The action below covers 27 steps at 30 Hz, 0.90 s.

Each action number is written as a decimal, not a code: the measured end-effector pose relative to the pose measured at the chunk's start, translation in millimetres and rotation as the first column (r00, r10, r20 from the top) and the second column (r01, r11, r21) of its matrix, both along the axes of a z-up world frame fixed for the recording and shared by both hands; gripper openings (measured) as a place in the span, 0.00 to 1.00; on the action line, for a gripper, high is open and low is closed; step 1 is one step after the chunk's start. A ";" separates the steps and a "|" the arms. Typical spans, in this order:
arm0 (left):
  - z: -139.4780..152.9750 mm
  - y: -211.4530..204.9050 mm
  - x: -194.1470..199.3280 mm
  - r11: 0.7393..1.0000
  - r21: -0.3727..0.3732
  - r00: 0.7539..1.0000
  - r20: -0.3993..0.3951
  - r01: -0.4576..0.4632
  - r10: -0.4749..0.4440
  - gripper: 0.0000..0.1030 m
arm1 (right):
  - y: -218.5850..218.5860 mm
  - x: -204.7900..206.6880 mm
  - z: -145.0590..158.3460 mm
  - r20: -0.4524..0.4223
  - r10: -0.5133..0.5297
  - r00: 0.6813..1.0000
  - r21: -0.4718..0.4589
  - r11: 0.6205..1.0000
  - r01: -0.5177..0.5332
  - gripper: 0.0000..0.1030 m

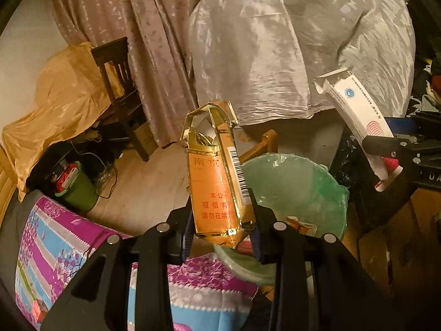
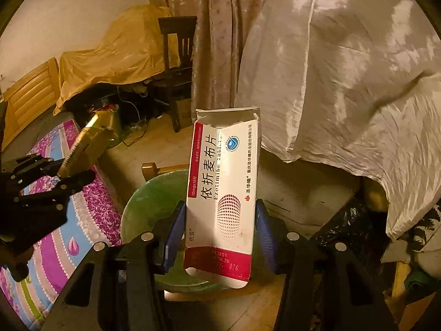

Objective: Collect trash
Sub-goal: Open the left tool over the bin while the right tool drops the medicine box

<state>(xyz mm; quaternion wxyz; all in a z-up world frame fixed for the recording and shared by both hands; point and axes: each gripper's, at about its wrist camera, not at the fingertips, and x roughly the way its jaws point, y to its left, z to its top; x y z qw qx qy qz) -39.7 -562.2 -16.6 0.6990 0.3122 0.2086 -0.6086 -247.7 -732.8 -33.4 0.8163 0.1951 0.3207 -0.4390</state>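
My left gripper [image 1: 222, 234] is shut on an opened orange and gold cigarette pack [image 1: 212, 171], held upright with its lid flipped up. My right gripper [image 2: 219, 237] is shut on a flattened white and red medicine box [image 2: 223, 193], also upright. Both hang over a bin lined with a green plastic bag [image 1: 297, 182], which shows again below the medicine box as the green-lined bin [image 2: 148, 207]. In the left wrist view the medicine box [image 1: 361, 118] and the right gripper [image 1: 386, 149] sit at the right. In the right wrist view the cigarette pack [image 2: 88, 143] and the left gripper [image 2: 55, 184] sit at the left.
A bed with a purple and blue floral cover [image 1: 63, 245] lies at the left. A big white cloth-covered heap [image 1: 289, 41] rises behind the bin. A dark wooden chair [image 1: 121, 88], a yellow-draped heap [image 1: 60, 96], a small green bin [image 1: 77, 190] and a curtain [image 1: 132, 27] stand farther back on the wood floor.
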 end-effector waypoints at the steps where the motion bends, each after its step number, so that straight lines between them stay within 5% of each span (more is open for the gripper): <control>1: -1.3 -2.7 -2.3 1.000 0.004 1.000 0.001 0.001 -0.001 0.31 | -1.7 -1.2 -1.7 0.002 0.000 1.000 0.002 1.000 0.000 0.49; 23: -16.9 -34.2 -12.0 0.997 0.072 1.000 -0.020 0.009 -0.008 0.33 | -8.8 14.1 -17.3 0.014 0.041 0.999 0.048 0.998 -0.042 0.50; 26: -19.9 -38.7 -12.5 0.996 0.085 0.999 -0.042 0.023 -0.019 0.46 | -11.8 22.2 -20.6 0.005 0.074 0.997 0.048 0.996 -0.074 0.58; 27: -21.4 -40.1 -12.1 0.996 0.091 0.999 -0.036 0.015 -0.012 0.66 | -14.0 24.2 -22.6 -0.002 0.069 0.998 0.047 0.997 -0.068 0.63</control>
